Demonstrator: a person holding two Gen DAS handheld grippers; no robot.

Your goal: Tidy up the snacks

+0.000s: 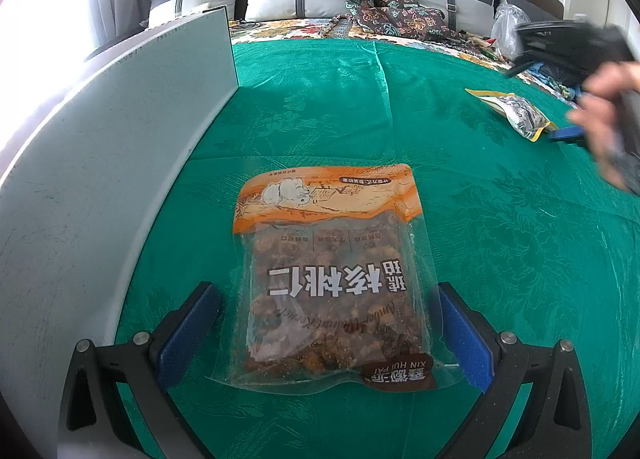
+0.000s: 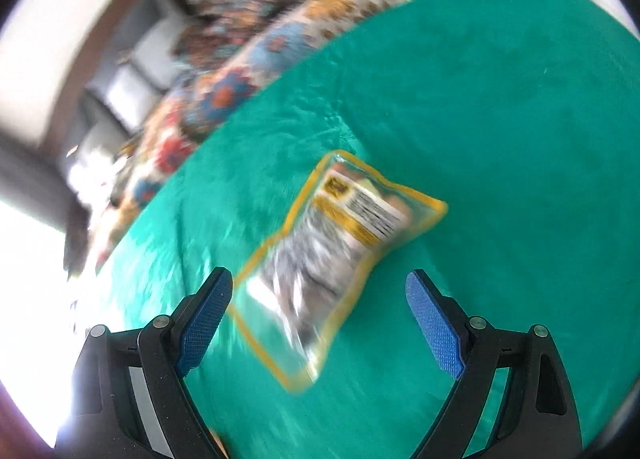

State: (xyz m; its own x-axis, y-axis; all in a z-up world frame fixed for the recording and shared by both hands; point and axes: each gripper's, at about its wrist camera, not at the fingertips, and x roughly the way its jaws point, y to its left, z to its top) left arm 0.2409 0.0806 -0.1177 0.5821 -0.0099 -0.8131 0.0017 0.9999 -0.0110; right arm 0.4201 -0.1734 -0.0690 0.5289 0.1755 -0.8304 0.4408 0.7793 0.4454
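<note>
- The left gripper [image 1: 328, 323] has its fingers wide open, one on each side of the walnut bag [image 1: 332, 279], holding nothing. The bag lies flat on the green cloth [image 1: 400, 107], near the grey board [image 1: 120, 131] on the left.
- The right gripper [image 2: 320, 319] is wide open and empty too, over the yellow-edged bag [image 2: 336, 259].
- I think both are about to grab; next, each needs to close on its bag.
- Only the left view shows the board and the hand [image 1: 604, 119] far right; the right view is blurry.

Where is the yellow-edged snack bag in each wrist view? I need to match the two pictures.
Left wrist view: the yellow-edged snack bag lies far right on the green cloth, beside the blurred hand.
Right wrist view: yellow-edged snack bag at centre, just ahead of the open right gripper.
Shared landmark: the green cloth.
</note>
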